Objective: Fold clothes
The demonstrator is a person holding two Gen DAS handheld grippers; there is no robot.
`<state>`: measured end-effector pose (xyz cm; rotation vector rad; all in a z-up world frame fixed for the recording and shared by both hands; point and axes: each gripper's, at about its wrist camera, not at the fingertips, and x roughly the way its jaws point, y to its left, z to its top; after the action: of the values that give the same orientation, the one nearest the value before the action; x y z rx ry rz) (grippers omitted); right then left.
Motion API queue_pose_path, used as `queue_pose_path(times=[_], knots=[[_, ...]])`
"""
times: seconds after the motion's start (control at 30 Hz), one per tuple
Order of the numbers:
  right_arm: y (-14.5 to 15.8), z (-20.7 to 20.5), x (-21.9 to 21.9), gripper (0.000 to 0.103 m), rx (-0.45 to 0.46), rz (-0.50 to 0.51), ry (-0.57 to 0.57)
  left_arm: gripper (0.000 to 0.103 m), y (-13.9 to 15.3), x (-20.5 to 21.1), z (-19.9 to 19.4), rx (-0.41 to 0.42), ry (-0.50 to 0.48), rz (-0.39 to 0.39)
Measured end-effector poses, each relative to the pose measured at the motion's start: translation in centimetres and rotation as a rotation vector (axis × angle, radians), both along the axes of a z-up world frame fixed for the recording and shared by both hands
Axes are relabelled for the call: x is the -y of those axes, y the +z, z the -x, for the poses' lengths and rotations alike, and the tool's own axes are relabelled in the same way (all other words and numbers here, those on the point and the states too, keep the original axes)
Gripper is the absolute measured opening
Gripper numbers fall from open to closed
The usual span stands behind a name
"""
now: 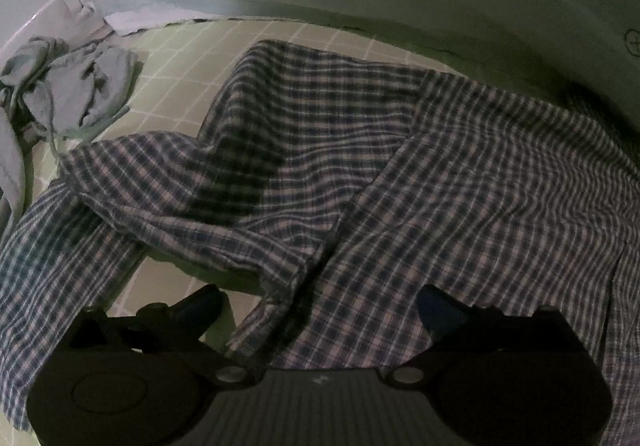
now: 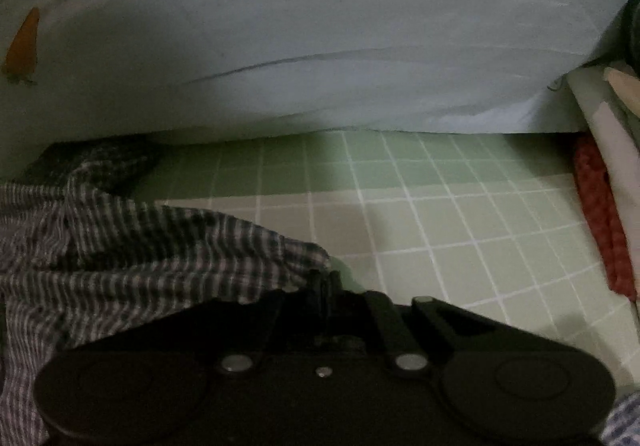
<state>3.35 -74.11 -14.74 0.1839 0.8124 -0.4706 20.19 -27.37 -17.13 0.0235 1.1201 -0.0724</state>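
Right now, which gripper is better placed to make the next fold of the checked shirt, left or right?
Probably the right. The right gripper is shut on an edge of the checked shirt, so it can carry that edge over. The left gripper is open above the shirt, holding nothing.

shirt (image 1: 360,174) on sheet (image 1: 192,58) | crumpled garment (image 1: 76,82) left

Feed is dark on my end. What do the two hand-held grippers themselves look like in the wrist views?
Both are matte black. The left hand-held gripper has two short pointed fingers on hinged links, silver pivot screws, round housings either side, and a ribbed grey centre plate with a small white mark. The right hand-held gripper has the same black links, silver screws and round housings. No cables, hands or sleeves show.
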Motion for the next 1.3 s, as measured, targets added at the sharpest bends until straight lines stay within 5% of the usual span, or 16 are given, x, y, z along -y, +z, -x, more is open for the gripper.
queue_pose_path(times=[0.03, 0.1, 0.17, 0.4, 0.63, 0.73, 0.77, 0.83, 0.9, 1.3], knots=[[0.4, 0.5, -0.1, 0.026, 0.012, -0.002, -0.021, 0.103, 0.1, -0.1, 0.0, -0.002, 0.005, 0.003], [1.2, 1.4, -0.2, 0.062, 0.035, -0.007, -0.064, 0.103, 0.8, -0.4, 0.7, 0.01, 0.005, 0.013], [1.3, 3.4, -1.1, 0.072, 0.038, -0.018, -0.08, 0.103, 1.5, -0.6, 1.8, 0.022, -0.006, 0.023], [1.0, 11.7, -5.5, 0.087, 0.028, -0.062, -0.107, 0.103, 3.4, -0.3, 8.3, 0.04, -0.095, 0.053], [-0.4, 20.5, -9.2, 0.087, -0.041, -0.097, -0.125, 0.103, 4.5, -0.3, 15.1, 0.035, -0.179, 0.079], [-0.7, 23.5, -10.1, 0.081, -0.048, -0.111, -0.12, 0.103, 4.5, -0.3, 17.9, 0.024, -0.206, 0.075], [-0.6, 24.3, -10.3, 0.071, -0.046, -0.104, -0.106, 0.103, 4.6, -0.3, 18.8, 0.024, -0.212, 0.074], [-0.5, 25.6, -10.6, 0.042, -0.038, -0.099, -0.072, 0.103, 4.7, -0.4, 20.6, 0.03, -0.213, 0.074], [-0.1, 26.4, -10.5, 0.002, -0.022, -0.119, -0.021, 0.103, 4.9, -0.4, 22.3, 0.036, -0.213, 0.075], [0.6, 31.9, -11.6, 0.001, -0.036, -0.181, 0.153, 0.103, 4.0, -0.2, 31.4, 0.003, -0.157, 0.079]])
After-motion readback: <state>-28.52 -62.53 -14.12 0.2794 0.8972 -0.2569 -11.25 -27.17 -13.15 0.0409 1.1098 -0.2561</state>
